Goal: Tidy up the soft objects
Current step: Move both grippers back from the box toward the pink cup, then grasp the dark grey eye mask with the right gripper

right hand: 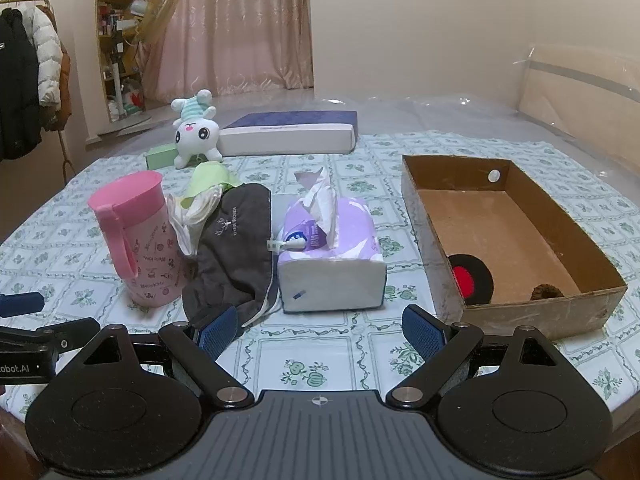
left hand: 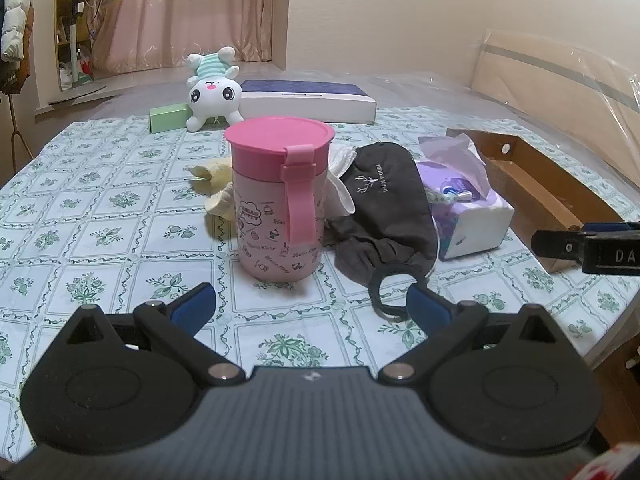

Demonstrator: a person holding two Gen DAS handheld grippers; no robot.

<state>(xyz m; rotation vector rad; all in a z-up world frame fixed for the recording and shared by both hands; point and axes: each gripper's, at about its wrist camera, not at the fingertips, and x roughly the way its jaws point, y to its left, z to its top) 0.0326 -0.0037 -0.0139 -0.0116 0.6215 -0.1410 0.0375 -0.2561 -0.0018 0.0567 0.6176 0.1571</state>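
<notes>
Little looks done: both the left gripper (left hand: pixel 312 300) and right gripper (right hand: pixel 320 326) gape empty near the bench (right hand: pixel 320 354), the dark cap (right hand: pixel 236 252) and plush rabbit (right hand: pixel 195 132) still outside the cardboard box (right hand: pixel 520 312), which holds only two small items.

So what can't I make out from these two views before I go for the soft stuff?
- Pale cloths: both views, mostly hidden behind the cup and dark cap; can't tell how many.
- Box: left view, inside blocked by its near wall and the tissue pack.
- Brown lump in the box: right view, half hidden by the front wall; can't identify.
- Right claw: left view, cut off by the edge.
</notes>
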